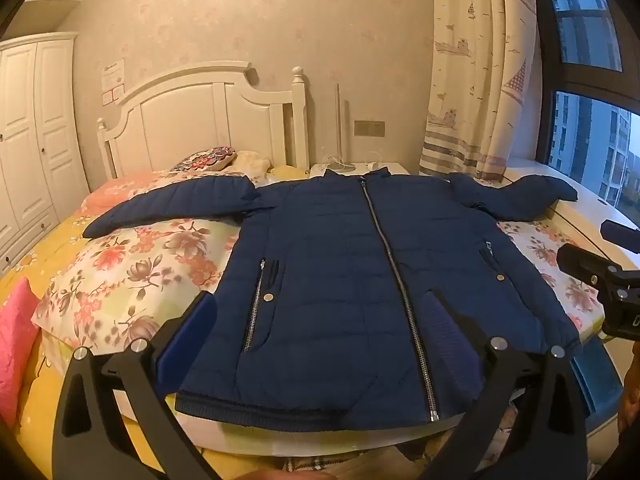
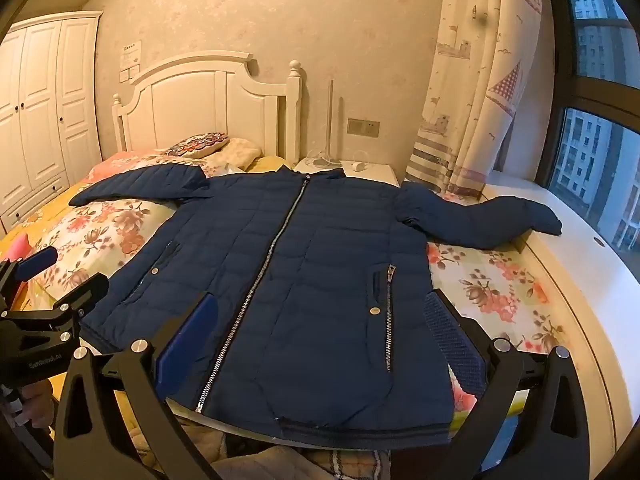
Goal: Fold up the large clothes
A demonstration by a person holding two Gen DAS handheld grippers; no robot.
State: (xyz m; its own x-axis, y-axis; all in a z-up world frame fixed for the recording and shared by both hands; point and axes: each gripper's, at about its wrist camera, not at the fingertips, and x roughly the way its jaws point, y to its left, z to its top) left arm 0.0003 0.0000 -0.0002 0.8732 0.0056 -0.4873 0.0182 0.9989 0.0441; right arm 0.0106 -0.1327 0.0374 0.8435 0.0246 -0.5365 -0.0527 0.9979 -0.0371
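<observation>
A navy padded jacket [image 1: 340,264] [image 2: 304,272] lies flat and face up on a floral sheet [image 1: 132,272] on the bed, zip closed and collar toward the headboard. Both sleeves stretch out sideways, and the right one [image 2: 492,220] rests on the white ledge. My left gripper [image 1: 320,324] hovers wide open over the jacket's lower left half, near the hem, with only cloth below its blue pads [image 1: 196,332]. My right gripper [image 2: 320,332] stands equally wide open above the lower right half. Each gripper shows at the edge of the other's view: the right gripper [image 1: 588,244], the left gripper [image 2: 70,272].
A white headboard [image 1: 208,120] and pillows [image 1: 208,158] are at the far end. A white nightstand [image 2: 352,170] stands beside them, with a curtain [image 2: 468,100] and window ledge [image 2: 580,248] on the right. A wardrobe [image 1: 28,128] is at the left, and a pink cushion [image 1: 16,340] lies nearby.
</observation>
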